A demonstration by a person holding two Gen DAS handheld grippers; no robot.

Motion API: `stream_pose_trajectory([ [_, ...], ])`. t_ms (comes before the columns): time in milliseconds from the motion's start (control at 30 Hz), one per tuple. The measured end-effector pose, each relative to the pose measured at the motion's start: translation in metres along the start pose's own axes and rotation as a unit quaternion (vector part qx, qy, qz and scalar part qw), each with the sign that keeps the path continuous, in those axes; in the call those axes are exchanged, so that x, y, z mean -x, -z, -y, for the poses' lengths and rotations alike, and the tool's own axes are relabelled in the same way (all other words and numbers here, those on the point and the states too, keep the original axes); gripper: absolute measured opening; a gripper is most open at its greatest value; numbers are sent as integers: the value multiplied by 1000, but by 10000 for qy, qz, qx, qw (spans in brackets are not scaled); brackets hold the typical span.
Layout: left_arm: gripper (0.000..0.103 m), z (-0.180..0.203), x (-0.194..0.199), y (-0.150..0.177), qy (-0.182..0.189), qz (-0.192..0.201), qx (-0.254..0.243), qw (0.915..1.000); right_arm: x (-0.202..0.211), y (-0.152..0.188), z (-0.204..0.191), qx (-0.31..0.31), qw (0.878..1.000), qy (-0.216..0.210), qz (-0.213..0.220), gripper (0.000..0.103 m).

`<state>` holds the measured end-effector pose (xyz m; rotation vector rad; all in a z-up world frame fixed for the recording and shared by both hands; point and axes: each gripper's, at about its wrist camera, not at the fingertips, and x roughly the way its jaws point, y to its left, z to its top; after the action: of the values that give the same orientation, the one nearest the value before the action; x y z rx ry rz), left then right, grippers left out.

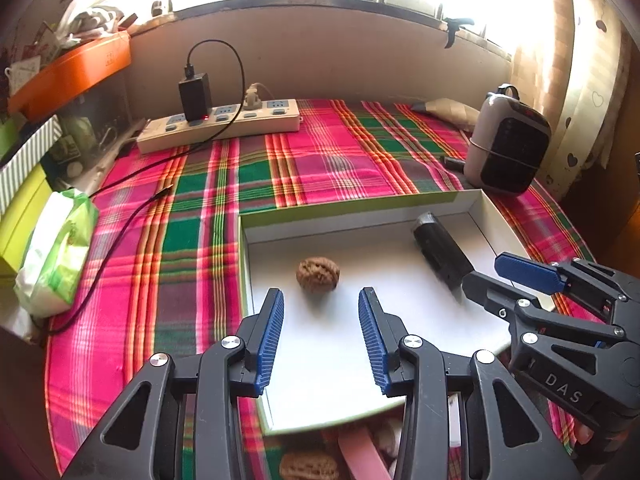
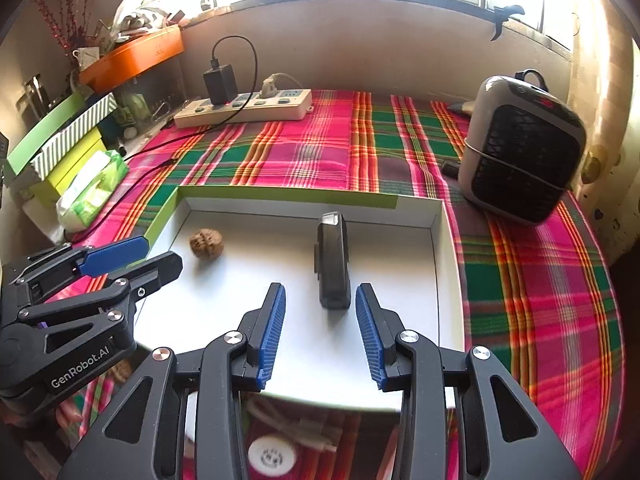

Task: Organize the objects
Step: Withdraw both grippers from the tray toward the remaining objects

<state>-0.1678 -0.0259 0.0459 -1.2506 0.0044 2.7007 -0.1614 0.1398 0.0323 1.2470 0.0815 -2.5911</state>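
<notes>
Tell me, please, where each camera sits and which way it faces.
Left wrist: sits on the left gripper, facing down and forward at a brown wrinkled walnut in the shallow white cardboard box; right gripper shows at its right.
Right wrist: sits on the right gripper, facing a black oblong device; left gripper shows at its left.
Shared: box, walnut, device, white power strip.

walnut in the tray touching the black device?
No. In the right wrist view the walnut lies well apart from the black device, with bare white tray floor between them.
</notes>
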Motion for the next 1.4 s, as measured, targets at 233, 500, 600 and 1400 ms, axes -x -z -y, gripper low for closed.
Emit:
stream_pose_trajectory([
  [233,37,-1,19,17,38,79,65,9999,20,16,-4,-67,9999,-38,110,38],
  [500,37,-4,38,36,72,169,177,9997,35,35,-2,-195,9996,-61,189,38],
  [600,37,-6,45,43,78,213,217,9995,41,42,0,-220,9995,-44,223,38],
  [1400,40,-32,52,98,283,163,659,9973,70,102,32,-591,9972,184,431,45],
])
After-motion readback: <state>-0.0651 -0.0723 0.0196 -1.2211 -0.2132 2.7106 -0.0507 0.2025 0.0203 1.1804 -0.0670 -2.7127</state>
